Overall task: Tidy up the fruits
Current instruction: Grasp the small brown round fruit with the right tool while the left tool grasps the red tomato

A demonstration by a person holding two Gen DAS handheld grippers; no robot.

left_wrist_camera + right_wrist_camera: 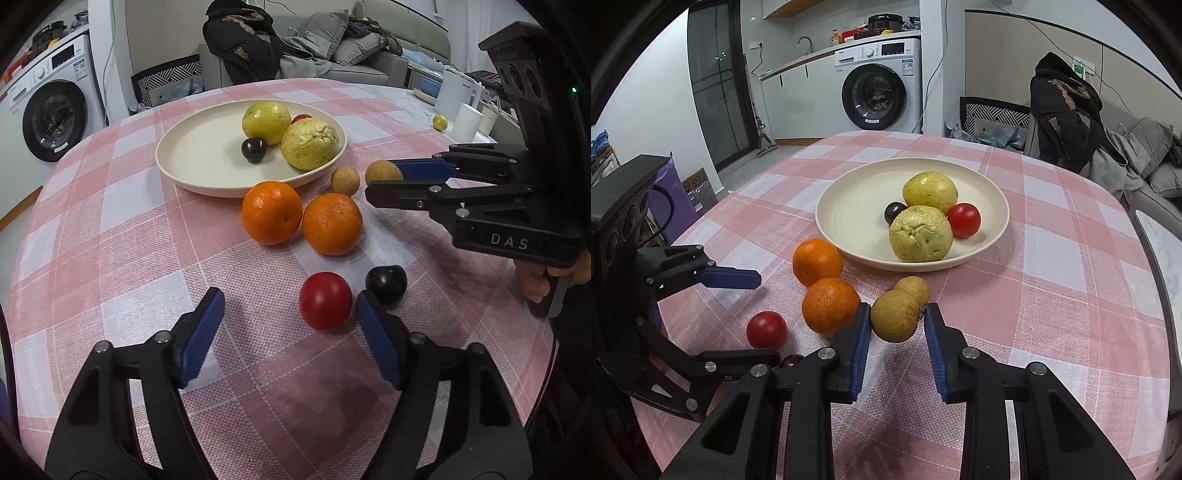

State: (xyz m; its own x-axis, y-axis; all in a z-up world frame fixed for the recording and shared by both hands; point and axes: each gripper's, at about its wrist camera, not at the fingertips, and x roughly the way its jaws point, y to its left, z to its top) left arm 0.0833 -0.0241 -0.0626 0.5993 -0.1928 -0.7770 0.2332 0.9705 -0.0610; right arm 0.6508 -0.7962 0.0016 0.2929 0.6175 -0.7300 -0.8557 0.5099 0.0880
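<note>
My right hand-held gripper (pixel 895 314) pinches a round tan-brown fruit (pixel 894 315) between its blue pads, just off the pink-and-white checked table (pixel 1052 280); a second tan fruit (pixel 913 288) sits right behind it, partly hidden. In the left wrist view that gripper enters from the right, its lower black finger cutting off the underside of the held fruit, so from there I cannot tell whether the fruit has left the cloth.

My left hand-held gripper (pixel 290 306) stands spread, nothing pressed between its pads. A glossy red round fruit (pixel 325 301) lies just inside its right pad, not touched by the left one. A dark purple-black fruit (pixel 386 282) sits just beyond that pad, part of it covered by the finger; in the right wrist view only a sliver of it peeks out under the gripper frames.

Two oranges (pixel 271 212) rest side by side, touching, between the grippers and the cream round plate (pixel 184 155). The nearer orange (pixel 830 306) is partly behind my right gripper's left finger. On the plate lie two yellow-green guavas (pixel 920 232), one small dark fruit (pixel 894 211) wedged behind them and another red fruit (pixel 964 219), which in the left wrist view shows only as a red sliver.
</note>
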